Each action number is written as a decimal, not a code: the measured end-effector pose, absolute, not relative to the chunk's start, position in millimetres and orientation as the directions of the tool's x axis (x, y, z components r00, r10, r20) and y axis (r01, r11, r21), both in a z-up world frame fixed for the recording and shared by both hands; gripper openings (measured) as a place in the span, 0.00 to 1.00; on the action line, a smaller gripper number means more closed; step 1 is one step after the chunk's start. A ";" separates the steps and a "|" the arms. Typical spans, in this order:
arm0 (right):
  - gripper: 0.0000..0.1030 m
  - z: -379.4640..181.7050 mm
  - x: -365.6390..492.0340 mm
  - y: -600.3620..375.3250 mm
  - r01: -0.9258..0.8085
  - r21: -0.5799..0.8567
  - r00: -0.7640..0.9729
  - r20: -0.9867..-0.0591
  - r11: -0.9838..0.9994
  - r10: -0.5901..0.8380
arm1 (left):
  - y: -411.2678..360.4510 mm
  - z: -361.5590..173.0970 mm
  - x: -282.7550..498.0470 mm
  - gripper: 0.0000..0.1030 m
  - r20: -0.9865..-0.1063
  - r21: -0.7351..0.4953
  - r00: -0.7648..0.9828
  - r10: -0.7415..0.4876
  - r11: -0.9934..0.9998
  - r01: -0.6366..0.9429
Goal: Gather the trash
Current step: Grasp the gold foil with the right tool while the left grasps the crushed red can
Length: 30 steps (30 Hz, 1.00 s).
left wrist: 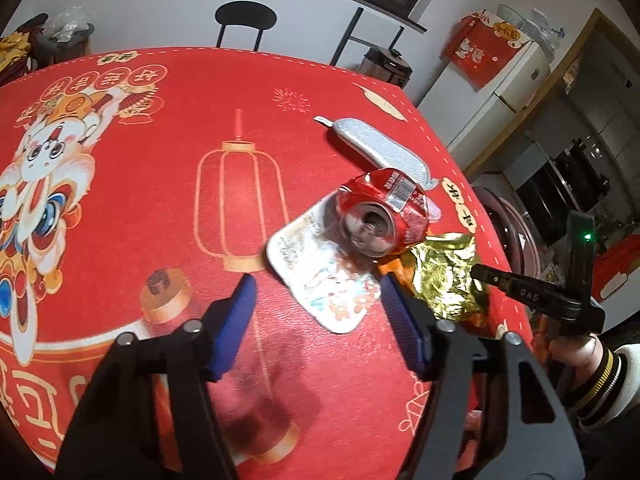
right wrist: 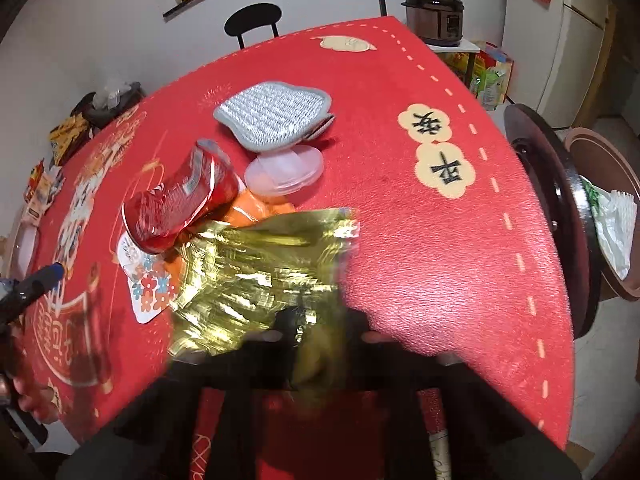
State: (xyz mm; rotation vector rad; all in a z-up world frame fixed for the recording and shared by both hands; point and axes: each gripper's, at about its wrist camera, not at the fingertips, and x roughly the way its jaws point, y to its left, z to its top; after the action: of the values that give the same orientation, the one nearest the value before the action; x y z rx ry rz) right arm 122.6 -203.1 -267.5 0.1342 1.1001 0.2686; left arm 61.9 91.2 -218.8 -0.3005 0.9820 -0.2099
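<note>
Left tongs (left wrist: 316, 312) stand about half open above the red bench (left wrist: 168, 216), blue pads (left wrist: 240, 308) apart, nothing between them, touching nothing. The pads straddle the near corner of a white flowered card (left wrist: 324, 280) lying flat on the bench, but sit above it, not on it.

Right tongs (right wrist: 316, 332) are closed, pinched on the near edge of a crumpled gold foil wrapper (right wrist: 260, 272); in the left wrist view their black tips (left wrist: 480, 272) bite into the wrapper's right side. The fingers are blurred in their own view.

Crushed red can (left wrist: 380, 216) lies on its side on the far end of the card. Its long axis runs diagonally, open top end facing toward the left tongs and bottom pointing away toward a grey woven pad (left wrist: 380, 148). The can sits ahead of the left tongs, slightly right of their centre line, apart from them.

The gold wrapper spreads flat beside the can, just right of it, near the bench's right edge, reaching from the right tongs forward to the can's base. A clear plastic lid (right wrist: 284, 172) lies between the can and the grey pad. A hand (left wrist: 576, 352) with a striped cuff holds the right tool.
</note>
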 end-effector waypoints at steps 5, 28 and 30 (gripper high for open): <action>0.07 -252.9 116.7 -218.2 -0.147 0.261 0.460 -0.836 0.954 0.300 | 72.2 -219.3 75.2 0.55 -0.787 -0.365 0.517 -0.336 0.930 0.049; 0.06 -225.8 88.1 -273.3 -0.141 0.269 0.526 -0.795 0.953 0.302 | 14.7 -251.0 162.1 0.49 -0.873 -0.376 0.437 -0.218 0.871 -0.317; 0.06 -223.6 87.5 -274.5 -0.140 0.273 0.529 -0.792 0.952 0.305 | 13.5 -254.6 164.5 0.47 -0.883 -0.352 0.427 -0.197 0.879 -0.322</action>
State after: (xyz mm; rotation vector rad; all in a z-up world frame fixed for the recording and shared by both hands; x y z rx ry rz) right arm 87.5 -274.5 -223.6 0.1842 0.9790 0.2676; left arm 164.5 13.5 -254.6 -0.5195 1.1414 0.0830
